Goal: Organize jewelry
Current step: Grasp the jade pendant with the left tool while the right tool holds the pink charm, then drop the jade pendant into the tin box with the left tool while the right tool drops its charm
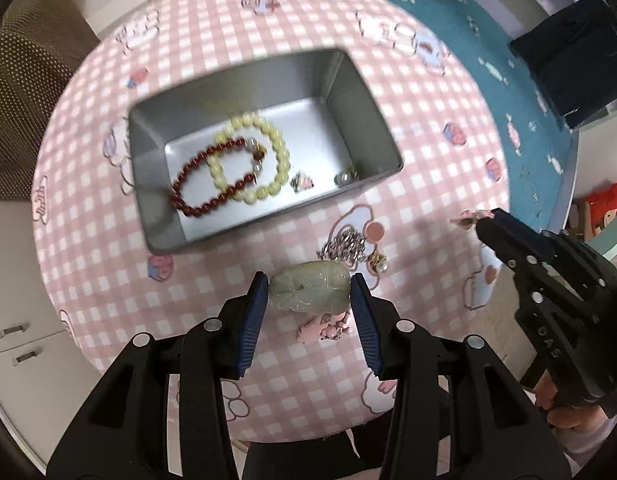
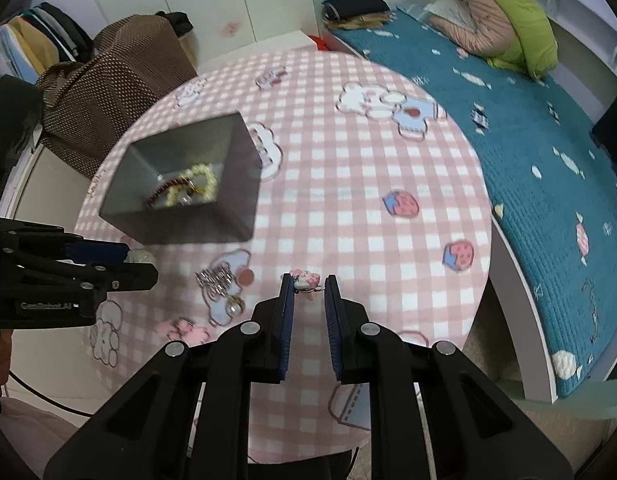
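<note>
My left gripper [image 1: 309, 285] is shut on a pale green jade pendant [image 1: 308, 290], held just above the pink checked table. Beyond it stands a grey metal tin [image 1: 350, 92] holding a dark red bead bracelet [image 1: 212, 182], a cream bead bracelet [image 1: 268, 152] and small charms. My right gripper [image 2: 309, 282] is shut on a small pink and white charm [image 2: 307, 279] at its fingertips; in the left wrist view it shows at the right [image 1: 482, 218]. A silver chain with a pearl piece [image 1: 350, 246] lies on the cloth [image 2: 218, 280]. A pink charm [image 1: 328, 326] lies under the pendant.
The round table [image 2: 368, 184] has a pink checked cloth with cartoon prints. A bed with a teal cover [image 2: 548, 160] runs along the right. A brown dotted bag [image 2: 108, 92] stands at the back left. White drawers [image 1: 24, 340] are left of the table.
</note>
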The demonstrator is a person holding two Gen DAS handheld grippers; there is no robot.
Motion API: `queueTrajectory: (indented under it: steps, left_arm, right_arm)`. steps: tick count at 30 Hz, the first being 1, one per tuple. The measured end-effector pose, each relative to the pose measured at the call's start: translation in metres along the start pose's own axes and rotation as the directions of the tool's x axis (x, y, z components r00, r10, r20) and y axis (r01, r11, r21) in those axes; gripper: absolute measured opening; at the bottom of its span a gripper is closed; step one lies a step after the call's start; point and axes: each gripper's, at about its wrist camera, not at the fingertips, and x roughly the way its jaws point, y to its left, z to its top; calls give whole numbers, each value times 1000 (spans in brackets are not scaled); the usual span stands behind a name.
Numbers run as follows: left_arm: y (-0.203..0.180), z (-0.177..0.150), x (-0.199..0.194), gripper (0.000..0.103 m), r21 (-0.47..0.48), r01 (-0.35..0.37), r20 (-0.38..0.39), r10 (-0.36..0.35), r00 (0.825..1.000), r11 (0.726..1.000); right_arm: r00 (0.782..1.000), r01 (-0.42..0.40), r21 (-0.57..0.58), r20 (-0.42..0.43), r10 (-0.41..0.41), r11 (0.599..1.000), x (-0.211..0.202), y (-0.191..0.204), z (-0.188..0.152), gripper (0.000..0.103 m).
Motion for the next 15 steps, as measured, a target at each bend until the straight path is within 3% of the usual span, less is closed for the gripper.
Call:
queueTrajectory:
  steps: [8,15]
  left_arm:
    - [28,14,-28,42,-63,75,114,-68,991,995]
    - [40,31,-30,43,-147,115,162,-91,983,982]
  right_arm:
    - [995,-43,-85,81,50,995,-17,23,34,14]
    - [991,-84,-179,86,101,980,-12,43,56,14]
